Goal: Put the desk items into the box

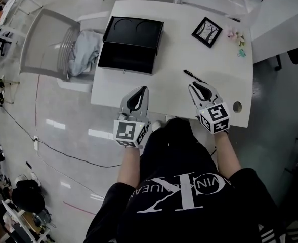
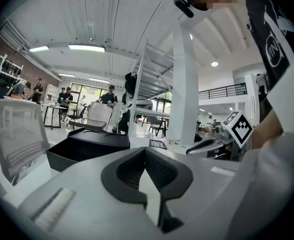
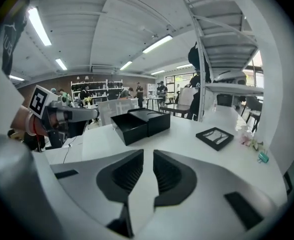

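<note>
An open black box (image 1: 127, 57) with its lid (image 1: 134, 31) behind it sits at the far left of the white table (image 1: 174, 59). At the back right lie a black picture frame (image 1: 207, 32), small pastel trinkets (image 1: 237, 36) and a teal item (image 1: 241, 53). A black pen (image 1: 193, 76) lies just ahead of my right gripper (image 1: 193, 86). My left gripper (image 1: 142, 90) rests at the near edge, jaws together and empty. The right gripper's jaws show only a thin slit and hold nothing. The box (image 3: 137, 126) and frame (image 3: 215, 137) lie beyond the right gripper (image 3: 147, 153).
A chair (image 1: 47, 42) with a grey cloth (image 1: 85, 52) stands left of the table. A cable hole (image 1: 237, 106) sits near the table's front right corner. Another white desk (image 1: 280, 19) stands at the right. People stand far off in the room.
</note>
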`<state>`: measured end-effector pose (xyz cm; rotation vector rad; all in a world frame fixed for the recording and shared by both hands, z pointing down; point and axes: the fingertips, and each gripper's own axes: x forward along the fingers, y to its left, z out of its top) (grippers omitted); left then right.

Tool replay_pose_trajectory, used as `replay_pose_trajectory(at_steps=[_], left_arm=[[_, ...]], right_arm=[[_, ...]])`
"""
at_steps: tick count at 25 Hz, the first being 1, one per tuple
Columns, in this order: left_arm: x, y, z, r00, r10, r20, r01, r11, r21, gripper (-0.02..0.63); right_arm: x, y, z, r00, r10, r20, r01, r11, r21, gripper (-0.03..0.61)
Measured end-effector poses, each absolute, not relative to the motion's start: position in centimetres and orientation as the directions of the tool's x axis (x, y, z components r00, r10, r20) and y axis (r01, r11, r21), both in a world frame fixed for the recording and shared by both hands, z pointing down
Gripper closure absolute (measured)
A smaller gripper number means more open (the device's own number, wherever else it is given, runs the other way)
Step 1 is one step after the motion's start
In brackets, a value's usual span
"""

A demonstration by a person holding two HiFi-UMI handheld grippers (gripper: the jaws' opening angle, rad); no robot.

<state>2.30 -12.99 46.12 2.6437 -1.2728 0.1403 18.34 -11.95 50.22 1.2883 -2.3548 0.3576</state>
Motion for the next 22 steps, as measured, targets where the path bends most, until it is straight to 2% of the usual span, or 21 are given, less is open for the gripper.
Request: replay_pose_trajectory(at_steps=[12, 22], left_arm=[[4.9, -17.2, 47.6, 0.618, -0.753, 0.227, -0.786, -0.598, 0.157, 0.603], [5.7, -18.7, 48.1, 0.594, -0.766, 0.247, -0.804, -0.574, 0.153, 0.603]], right_arm=[[18.8, -17.1, 55.2, -0.467, -0.565, 0.68, -0.739, 0.672, 0.049, 0.56], [19.5, -18.1, 58.1, -0.469, -0.449, 0.76, -0.68, 0.733, 0.013, 0.56]])
